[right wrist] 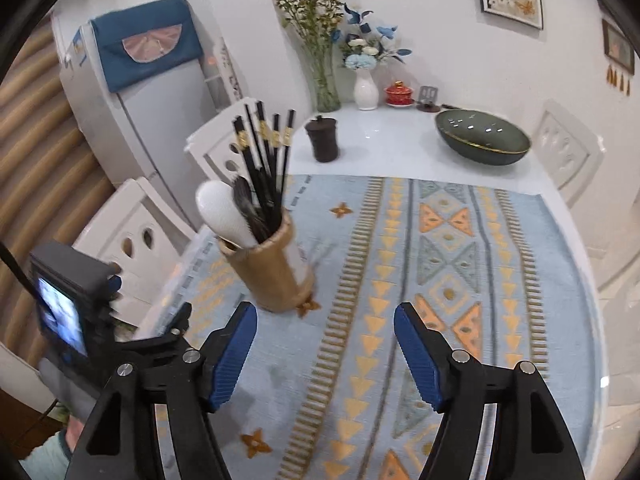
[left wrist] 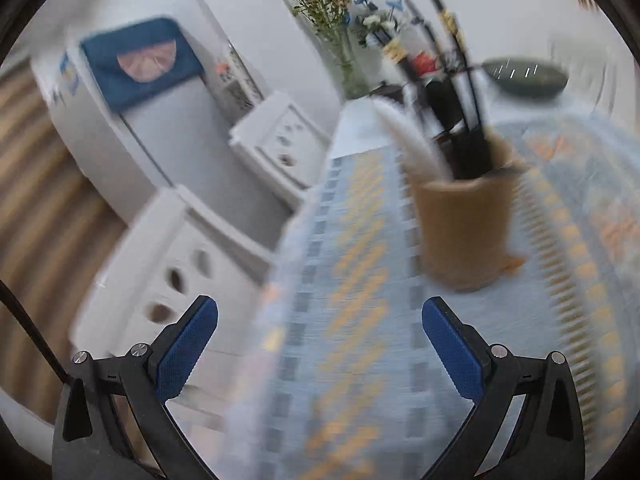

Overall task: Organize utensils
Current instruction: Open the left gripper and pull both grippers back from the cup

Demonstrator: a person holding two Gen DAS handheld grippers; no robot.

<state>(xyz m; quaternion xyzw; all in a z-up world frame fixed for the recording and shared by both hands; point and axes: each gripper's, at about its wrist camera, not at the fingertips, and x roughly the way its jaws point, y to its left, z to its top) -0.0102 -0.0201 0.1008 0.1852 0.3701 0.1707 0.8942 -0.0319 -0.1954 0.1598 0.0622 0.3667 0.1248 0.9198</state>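
Standing beyond both released, empty claws (left wrist: 320, 354) (right wrist: 325, 354): bamboo holder (right wrist: 276, 276) with chopsticks (right wrist: 262, 168).

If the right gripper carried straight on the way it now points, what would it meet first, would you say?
Probably the patterned cloth on the table: the open right gripper points down at bare cloth, with the bamboo utensil holder off to its left.

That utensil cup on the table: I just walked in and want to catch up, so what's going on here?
A person is tidying utensils with a handheld gripper in each hand. The bamboo cup stands upright on the patterned cloth, already holding black chopsticks, a white spoon and a dark spoon. The left gripper and right gripper are both open, hold nothing and hover over the cloth short of the cup. No loose utensils show on the cloth.
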